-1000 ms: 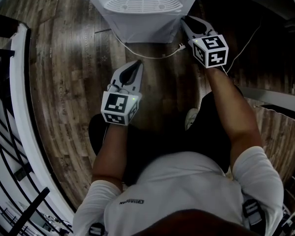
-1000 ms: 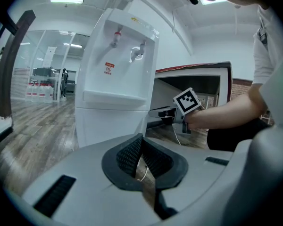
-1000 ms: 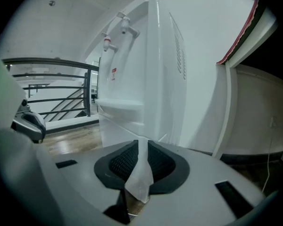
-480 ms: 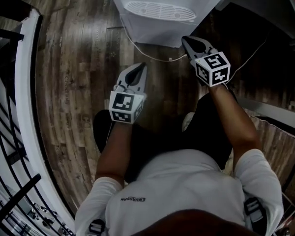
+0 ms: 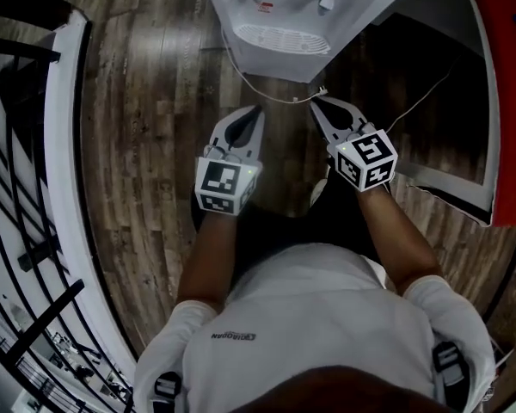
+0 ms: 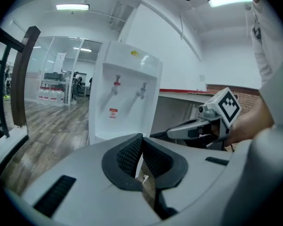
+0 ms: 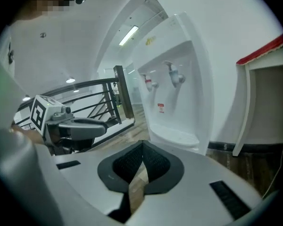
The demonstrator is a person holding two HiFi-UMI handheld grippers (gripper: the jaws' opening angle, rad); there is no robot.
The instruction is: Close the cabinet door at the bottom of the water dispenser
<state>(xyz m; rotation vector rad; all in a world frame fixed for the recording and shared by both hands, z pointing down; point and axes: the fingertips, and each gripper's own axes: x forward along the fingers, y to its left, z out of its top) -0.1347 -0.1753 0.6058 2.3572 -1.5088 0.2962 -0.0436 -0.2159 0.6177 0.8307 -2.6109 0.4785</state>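
The white water dispenser (image 5: 279, 11) stands at the top of the head view, showing its two taps and its drip tray (image 5: 285, 40). Its lower cabinet door is hidden below the upper body in every view. My left gripper (image 5: 253, 110) and right gripper (image 5: 315, 103) hang side by side in front of it, above the wooden floor, both pointing at the dispenser and touching nothing. Each is shut with nothing between its pads. In the left gripper view the dispenser (image 6: 125, 98) rises past my shut left gripper (image 6: 140, 138). The right gripper view has the dispenser (image 7: 179, 93) beyond my shut right gripper (image 7: 142, 145).
A thin white cable (image 5: 267, 93) lies on the floor at the dispenser's foot. A black and white railing (image 5: 43, 144) runs down the left side. A red-topped table (image 5: 507, 101) stands at the right. The person's legs and a shoe (image 5: 318, 192) are below the grippers.
Both grippers have risen and drawn back from the dispenser's base. The right one has moved left, closer to the left one. The head view now takes in the taps.
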